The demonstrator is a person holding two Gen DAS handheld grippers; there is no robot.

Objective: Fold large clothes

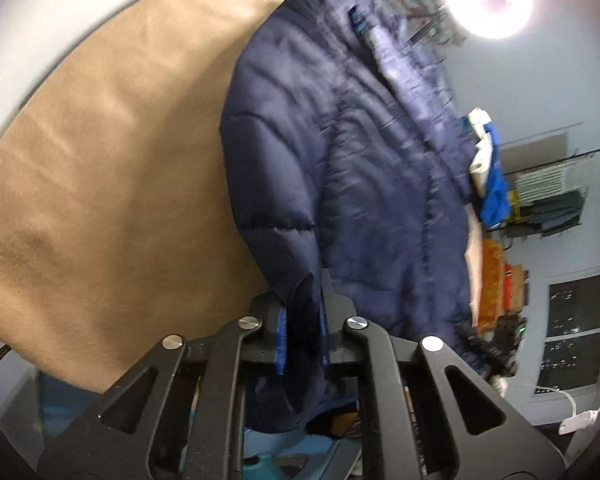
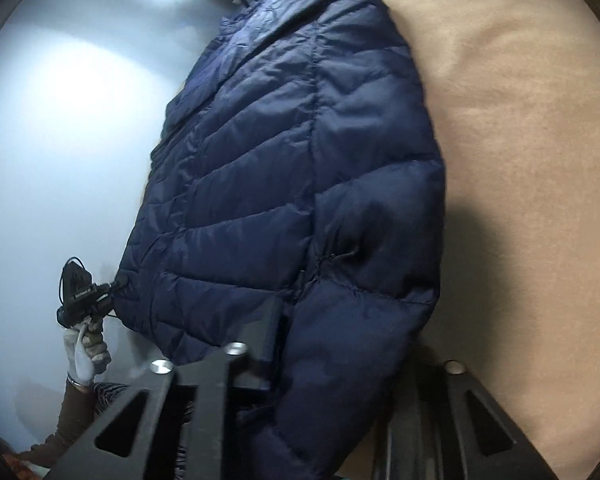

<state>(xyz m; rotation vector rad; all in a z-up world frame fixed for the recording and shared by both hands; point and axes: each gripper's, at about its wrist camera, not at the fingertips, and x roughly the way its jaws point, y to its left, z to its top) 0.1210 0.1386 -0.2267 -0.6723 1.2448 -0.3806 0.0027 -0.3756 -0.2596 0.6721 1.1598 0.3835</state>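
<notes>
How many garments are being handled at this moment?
1: a navy quilted jacket lying on the tan cover, with the left gripper and right gripper each closed on a sleeve. Others may lie outside view.

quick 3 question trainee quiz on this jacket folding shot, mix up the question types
1. True or false: the left gripper is shut on a sleeve of the navy puffer jacket.
2. Multiple choice: the jacket lies on A) a tan cloth surface B) a glass table C) a green carpet.
3. Fill in: in the right wrist view, the right gripper has a fold of the jacket's ____ between its fingers.

Key
1. True: blue pads press dark fabric on both sides.
2. A
3. Sleeve, near the side seam; the right-hand finger is hidden by fabric.
</notes>
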